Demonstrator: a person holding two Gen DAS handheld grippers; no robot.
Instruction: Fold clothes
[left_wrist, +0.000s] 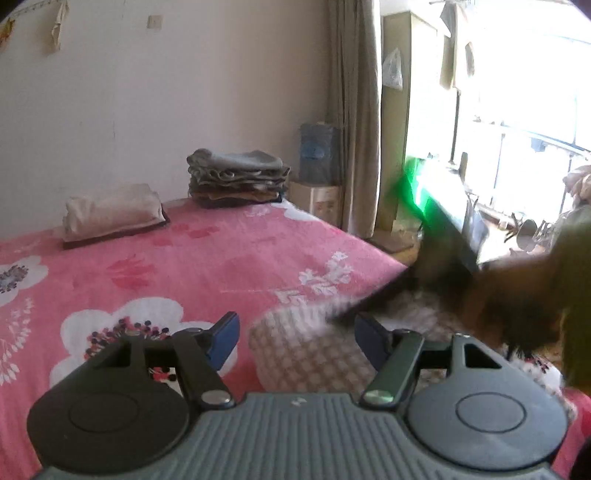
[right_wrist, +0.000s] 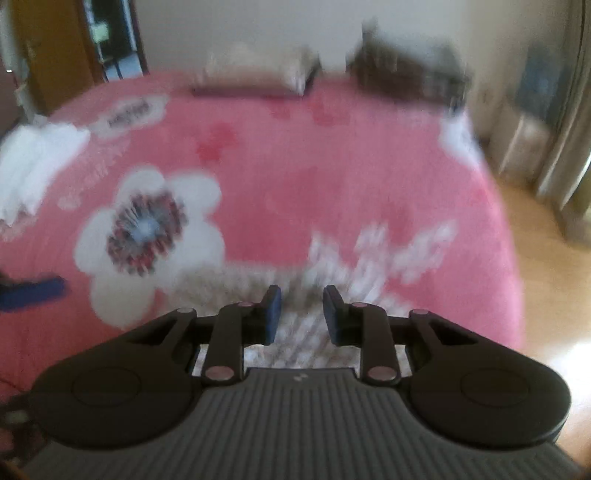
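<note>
Left gripper (left_wrist: 297, 341): jaws wide apart, nothing between the pads. The checked garment (left_wrist: 306, 343) lies on the bed just ahead of and below them, beige-and-white weave, bunched near the bed's front edge. Can't tell whether either pad touches it — probably not.

Right gripper (right_wrist: 301, 314): jaws set to a narrow gap, pointing down at the same checked cloth. Fabric shows through the gap, but the frame is smeared and I can't tell whether it's between the pads or simply under them. No pinch visible.

In the left wrist view a dark, motion-blurred shape (left_wrist: 517, 288) crosses the right side, above the garment's far edge; can't identify it.

Step in hand, my read: acquiring the next garment — both tools converging on it, neither gripping yet. Next move calls for picking two edge points well apart, closing on one layer only, then lifting and spreading it flat on the bedspread (left_wrist: 207, 254) before any fold. Risk: grabbing a bunched double layer.

Further back: a rolled cream bundle (left_wrist: 110, 212) on a dark mat, then a stack of folded clothes (left_wrist: 236, 177) at the far corner by the wall. That's likely the drop-off.
</note>
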